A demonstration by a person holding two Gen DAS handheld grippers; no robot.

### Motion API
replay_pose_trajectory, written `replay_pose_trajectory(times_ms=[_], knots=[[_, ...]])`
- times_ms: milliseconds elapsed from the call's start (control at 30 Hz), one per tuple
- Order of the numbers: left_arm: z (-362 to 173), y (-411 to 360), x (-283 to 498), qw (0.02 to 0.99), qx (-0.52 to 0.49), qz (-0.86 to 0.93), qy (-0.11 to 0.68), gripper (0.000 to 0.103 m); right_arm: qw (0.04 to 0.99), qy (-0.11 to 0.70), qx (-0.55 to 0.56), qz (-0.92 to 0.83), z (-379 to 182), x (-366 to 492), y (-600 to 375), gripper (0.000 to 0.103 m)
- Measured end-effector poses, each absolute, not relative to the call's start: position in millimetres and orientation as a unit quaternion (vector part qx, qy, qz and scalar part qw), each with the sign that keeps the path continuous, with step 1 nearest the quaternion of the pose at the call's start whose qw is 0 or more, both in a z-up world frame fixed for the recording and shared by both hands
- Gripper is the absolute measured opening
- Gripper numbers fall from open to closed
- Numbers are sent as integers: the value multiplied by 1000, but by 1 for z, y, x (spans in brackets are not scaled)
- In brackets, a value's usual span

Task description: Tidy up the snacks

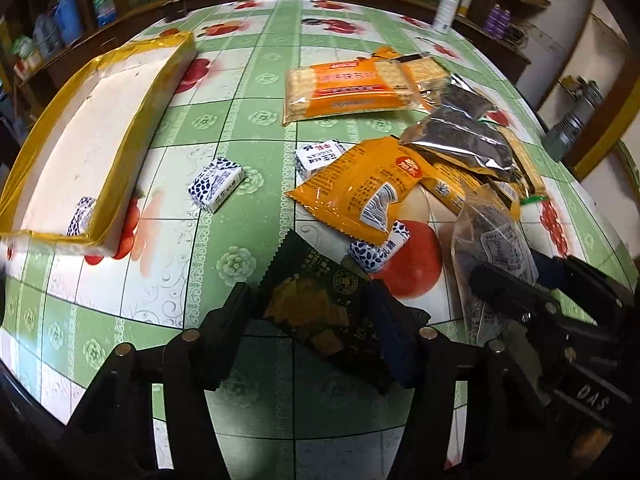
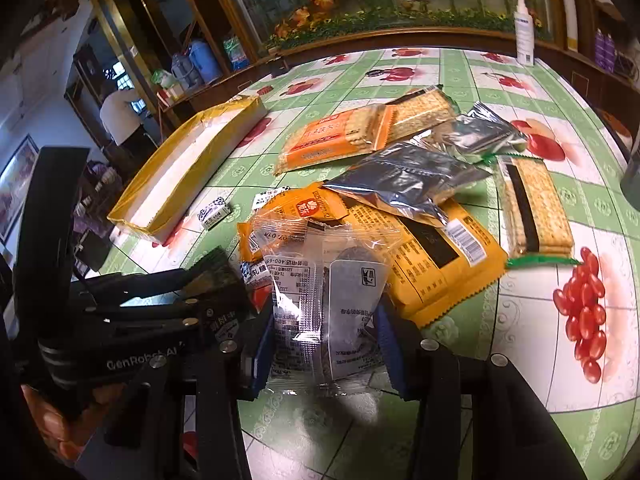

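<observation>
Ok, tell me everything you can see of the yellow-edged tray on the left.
The yellow-edged tray is a long, shallow, white rectangular box, its low walls wrapped in glossy yellow tape. It lies flat on the green fruit-print tablecloth, apart from the snack pile. One blue-and-white wrapped candy sits in its near corner; otherwise it looks empty.

Open tablecloth (image 1: 240,92) between yellow-edged tray (image 1: 92,128) and snack pile (image 1: 448,160), broken only by one blue-and-white candy (image 1: 216,184) just beside tray; beyond tray, clear to white bottle (image 1: 447,6); right of tray, packets overlapping.
</observation>
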State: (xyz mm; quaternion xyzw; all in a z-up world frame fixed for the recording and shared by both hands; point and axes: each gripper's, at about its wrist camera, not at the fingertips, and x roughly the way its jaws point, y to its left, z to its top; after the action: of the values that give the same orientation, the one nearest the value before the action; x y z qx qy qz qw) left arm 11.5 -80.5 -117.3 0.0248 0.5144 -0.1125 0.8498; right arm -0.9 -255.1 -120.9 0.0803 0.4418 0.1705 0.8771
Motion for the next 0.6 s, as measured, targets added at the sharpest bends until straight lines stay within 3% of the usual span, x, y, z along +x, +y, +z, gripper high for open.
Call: replay_pose_trajectory(times_ms=[33,100,167,200,300,467,600], knots=[[-114,-73,11,851,25,-124,510,26,877,442,83,170,-121,-2,-257,47],[-112,-57,11,847,27,-149,509,12,876,442,86,170,-119,-5,-261,47],[-110,-47,12,840,34,-168,515,12,876,441,91,170,-119,-7,-262,47],[-109,-42,13,836,28,-164,523,17,874,443,95,174,-119,-7,-263,47],[-104,-32,18,833,6,-161,530,64,873,442,99,180,-120,-8,-261,47],[-92,-37,39,872,70,-112,471,66,872,442,102,182,-120,-7,-257,48],[-110,-57,63,862,134,-117,475,66,872,441,105,187,-119,-7,-252,48]])
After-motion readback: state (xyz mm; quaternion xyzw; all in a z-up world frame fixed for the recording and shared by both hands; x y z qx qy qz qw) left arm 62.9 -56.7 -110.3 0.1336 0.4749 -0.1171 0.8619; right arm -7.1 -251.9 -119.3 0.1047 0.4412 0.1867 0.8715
